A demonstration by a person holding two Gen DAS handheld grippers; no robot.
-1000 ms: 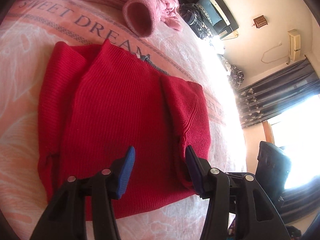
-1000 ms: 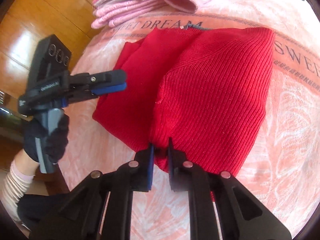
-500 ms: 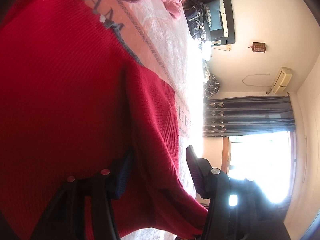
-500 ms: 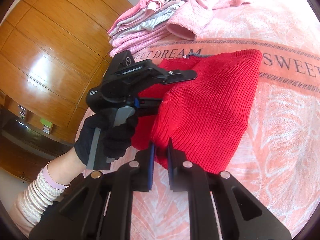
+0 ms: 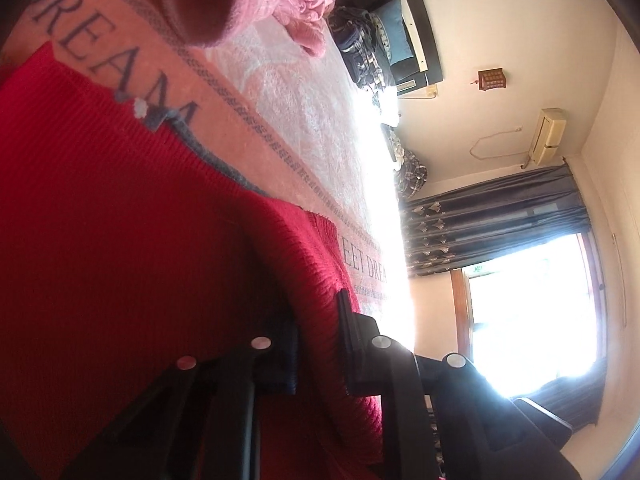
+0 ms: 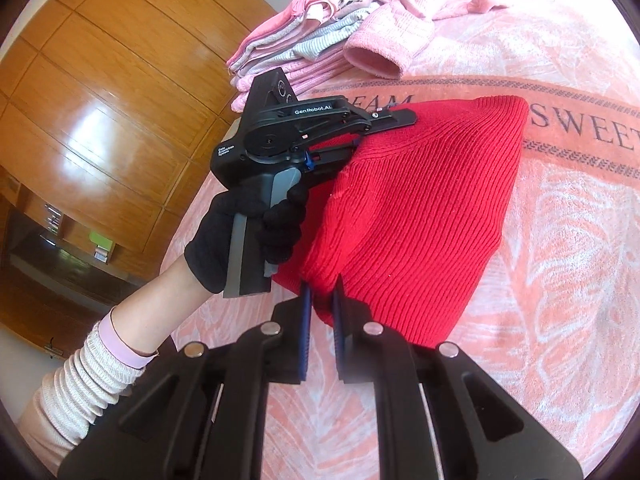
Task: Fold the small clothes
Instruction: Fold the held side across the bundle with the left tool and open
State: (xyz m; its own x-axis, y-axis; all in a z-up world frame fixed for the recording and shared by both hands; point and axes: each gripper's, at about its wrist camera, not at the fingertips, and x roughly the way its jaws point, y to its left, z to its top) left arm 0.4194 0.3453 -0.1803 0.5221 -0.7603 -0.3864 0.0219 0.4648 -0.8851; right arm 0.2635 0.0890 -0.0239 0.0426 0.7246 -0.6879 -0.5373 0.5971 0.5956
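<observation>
Two tools are closed on one red sweater (image 6: 420, 208), which is lifted partly off the bed (image 6: 560, 280).

The right tool (image 6: 320, 300) pinches the near hem just ahead of itself; the left tool (image 5: 316, 320) grips a fold between nearly shut jaws. If the pulls are uneven, the knit could slip free or bunch, and the fold would be spoiled.

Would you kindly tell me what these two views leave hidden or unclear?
- Left wrist view: the left gripper bites a ridge of the red ribbed knit sweater; its fingertips are buried.
- Right wrist view: the sweater's far side sits behind that gripper.
- Both views: the sleeves are out of sight.
</observation>
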